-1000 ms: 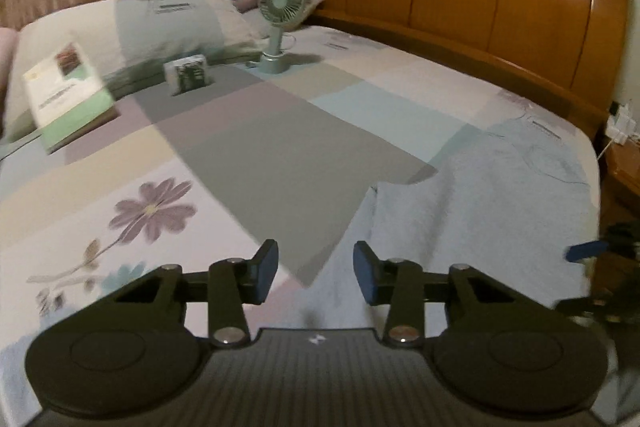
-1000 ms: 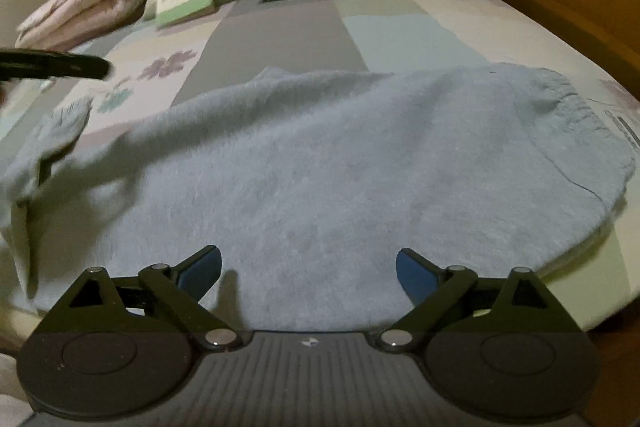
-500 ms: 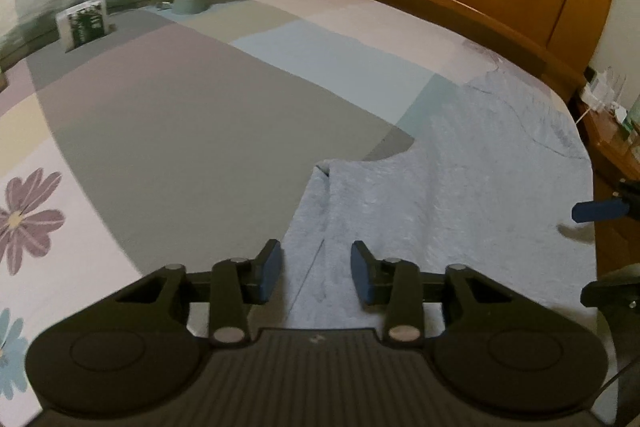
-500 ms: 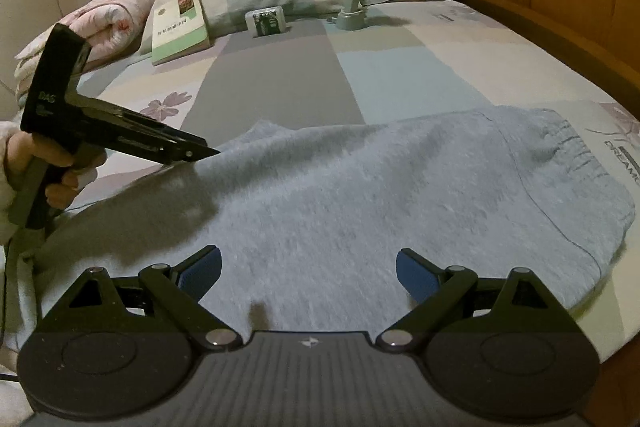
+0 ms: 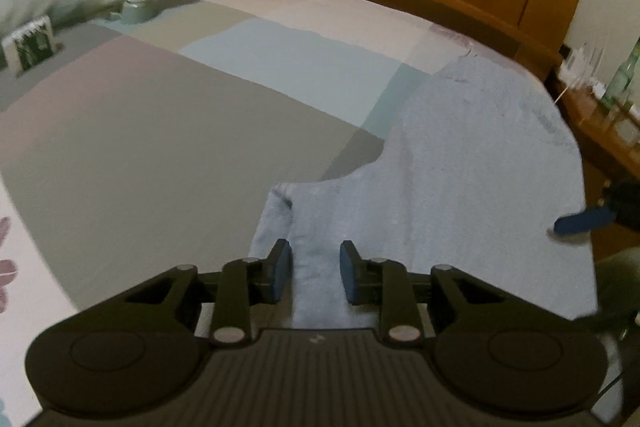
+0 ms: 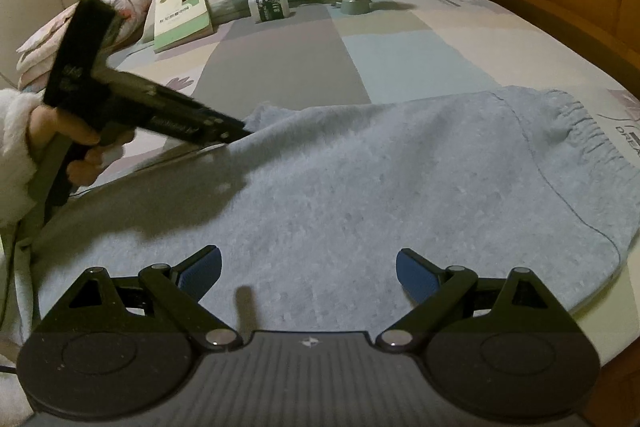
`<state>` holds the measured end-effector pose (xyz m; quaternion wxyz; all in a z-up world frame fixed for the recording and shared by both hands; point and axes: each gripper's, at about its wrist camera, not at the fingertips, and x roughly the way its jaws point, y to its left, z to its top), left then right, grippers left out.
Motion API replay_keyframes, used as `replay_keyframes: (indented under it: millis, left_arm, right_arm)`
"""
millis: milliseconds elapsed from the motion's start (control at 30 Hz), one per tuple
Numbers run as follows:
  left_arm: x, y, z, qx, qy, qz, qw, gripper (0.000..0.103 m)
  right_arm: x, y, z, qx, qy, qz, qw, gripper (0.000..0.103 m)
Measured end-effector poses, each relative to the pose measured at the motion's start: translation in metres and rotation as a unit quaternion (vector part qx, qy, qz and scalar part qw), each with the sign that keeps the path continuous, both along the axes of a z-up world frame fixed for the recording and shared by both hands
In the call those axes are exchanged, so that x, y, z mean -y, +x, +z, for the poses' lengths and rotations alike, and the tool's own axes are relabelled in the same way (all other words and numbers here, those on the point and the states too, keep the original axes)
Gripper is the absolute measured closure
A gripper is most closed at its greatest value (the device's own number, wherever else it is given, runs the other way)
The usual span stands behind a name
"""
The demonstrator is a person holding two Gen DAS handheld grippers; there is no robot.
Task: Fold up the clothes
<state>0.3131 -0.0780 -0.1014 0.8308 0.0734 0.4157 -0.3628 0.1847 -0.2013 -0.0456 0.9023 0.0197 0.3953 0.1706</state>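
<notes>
just ahead of the left gripper (image 5: 313,269), a fleecy pale-blue garment (image 6: 380,187) is spread flat over the patchwork bedspread (image 5: 168,131), its gathered waistband far right. the jaws are part-open astride the notched edge, gripping nothing. the right gripper (image 6: 308,273) is held wide open above the cloth. an edge pinch seems lined up; soft pile calls for a deep bite.

Black ribbed hand-held gripper (image 6: 308,269) with blue-padded fingers (image 6: 416,273), silver pivot screws; a fluffy white sleeve (image 6: 12,163) on the person.
</notes>
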Motion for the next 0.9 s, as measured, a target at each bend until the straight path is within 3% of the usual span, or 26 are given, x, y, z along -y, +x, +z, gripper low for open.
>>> replay_keyframes:
  millis: [100, 267, 400, 467, 500, 667, 800, 900]
  left_arm:
    - [-0.002, 0.011, 0.003, -0.011, -0.016, 0.003, 0.9998, 0.101]
    - [-0.014, 0.03, 0.015, 0.004, -0.027, 0.036, 0.999, 0.103]
    - [-0.011, 0.042, 0.006, -0.015, -0.012, 0.038, 0.9991, 0.103]
    - [-0.017, 0.038, 0.012, -0.01, -0.015, 0.042, 0.9989, 0.101]
    - [-0.02, 0.037, 0.015, -0.008, -0.016, 0.044, 0.9989, 0.095]
    - [-0.038, 0.026, 0.034, 0.011, -0.02, 0.058, 0.9981, 0.092]
    - [-0.059, 0.005, 0.046, 0.03, -0.006, 0.075, 0.9967, 0.08]
    - [-0.075, -0.016, 0.047, 0.052, 0.024, 0.089, 0.9944, 0.085]
  right_arm:
    - [0.0, -0.002, 0.002, 0.002, 0.0, 0.0, 1.0, 0.006]
    - [0.003, -0.002, 0.002, 0.004, 0.007, -0.005, 1.0, 0.006]
    - [0.002, -0.003, 0.002, 0.003, 0.011, -0.006, 1.0, 0.006]
    - [0.002, -0.005, 0.003, 0.005, 0.012, -0.004, 1.0, 0.006]
    - [0.002, -0.005, 0.004, 0.006, 0.012, -0.003, 1.0, 0.006]
    - [0.004, -0.005, 0.007, 0.009, 0.017, -0.005, 1.0, 0.006]
    - [0.004, -0.005, 0.007, 0.008, 0.019, -0.003, 1.0, 0.006]
    - [0.002, -0.005, 0.007, 0.009, 0.022, -0.001, 1.0, 0.006]
